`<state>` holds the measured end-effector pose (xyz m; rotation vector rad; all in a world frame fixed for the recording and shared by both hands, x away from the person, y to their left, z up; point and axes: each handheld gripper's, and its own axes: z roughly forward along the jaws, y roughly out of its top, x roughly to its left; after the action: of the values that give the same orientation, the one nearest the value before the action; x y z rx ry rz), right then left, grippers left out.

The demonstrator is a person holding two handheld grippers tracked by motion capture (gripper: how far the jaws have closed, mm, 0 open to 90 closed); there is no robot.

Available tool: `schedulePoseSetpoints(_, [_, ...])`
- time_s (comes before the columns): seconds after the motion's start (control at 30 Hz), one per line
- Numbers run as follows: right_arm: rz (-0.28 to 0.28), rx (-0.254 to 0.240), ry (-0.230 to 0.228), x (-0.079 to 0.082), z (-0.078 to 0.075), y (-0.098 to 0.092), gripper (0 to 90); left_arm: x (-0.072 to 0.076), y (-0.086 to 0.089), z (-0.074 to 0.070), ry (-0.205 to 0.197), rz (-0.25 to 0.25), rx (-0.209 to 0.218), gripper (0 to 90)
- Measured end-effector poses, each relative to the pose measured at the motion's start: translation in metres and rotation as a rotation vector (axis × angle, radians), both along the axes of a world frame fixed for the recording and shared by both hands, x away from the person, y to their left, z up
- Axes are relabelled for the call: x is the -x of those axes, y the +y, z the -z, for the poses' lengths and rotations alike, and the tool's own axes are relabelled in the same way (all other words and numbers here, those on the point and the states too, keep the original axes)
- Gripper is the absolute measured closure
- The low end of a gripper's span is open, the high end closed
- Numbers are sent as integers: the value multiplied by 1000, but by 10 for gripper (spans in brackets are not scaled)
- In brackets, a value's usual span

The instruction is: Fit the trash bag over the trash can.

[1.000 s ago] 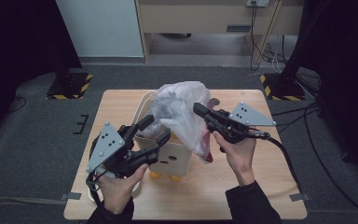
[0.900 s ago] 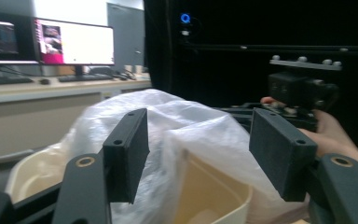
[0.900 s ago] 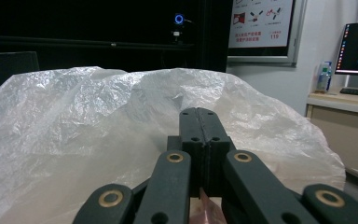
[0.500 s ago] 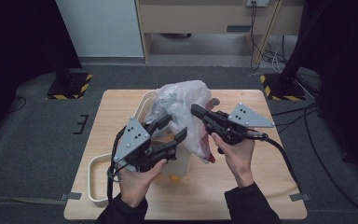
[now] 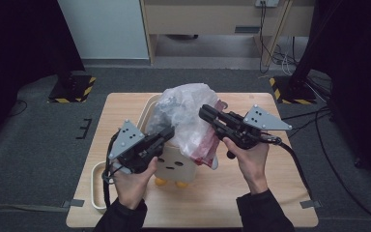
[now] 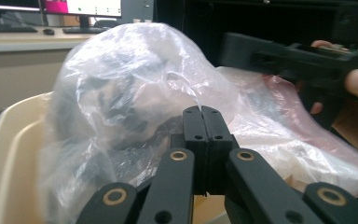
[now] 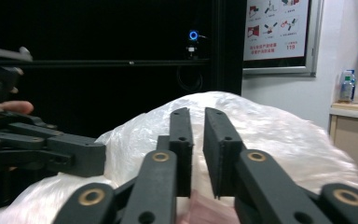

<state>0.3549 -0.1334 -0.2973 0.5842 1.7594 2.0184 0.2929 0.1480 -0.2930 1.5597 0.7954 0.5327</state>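
A crumpled clear plastic bag (image 5: 186, 108) bulges out of a cream bin (image 5: 174, 166) with a face on it, which lies on the wooden table (image 5: 270, 193). My left gripper (image 5: 170, 131) reaches the bag's lower left side. Its jaws have just been closing and now meet in the left gripper view (image 6: 200, 109), where the bag's (image 6: 121, 93) creases run to their tips. My right gripper (image 5: 203, 112) points at the bag's right side. Its jaws have just been opening and stand slightly apart (image 7: 197, 112), with the bag (image 7: 270, 135) behind them.
A cream hoop (image 5: 96, 188) lies on the table by my left forearm. Something red (image 5: 205, 145) shows through the bag's lower right part. Cables trail from both grippers. Grey floor surrounds the table, and a wooden desk (image 5: 222, 19) stands beyond it.
My left gripper moved right to the bag's edge and its jaws went from spread to shut. The right hand stayed in place and its jaws parted slightly.
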Motion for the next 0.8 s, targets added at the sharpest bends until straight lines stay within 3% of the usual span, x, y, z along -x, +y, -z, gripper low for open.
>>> schedulePoseSetpoints(0.27, [-29,-6,11,4,-5,-7,647,-5,35,9,28,-35,77,900])
schedulePoseSetpoints(0.5, [-66,44,30,5,2,0,575,-11,42,14,42,-40,91,884])
schedulePoseSetpoints(0.67, [-83,87,45,4,10,9,654,-9,44,13,13,-36,103,711])
schedulePoseSetpoints(0.8, [-103,96,56,3,14,13,793,0,50,8,-26,-42,131,575])
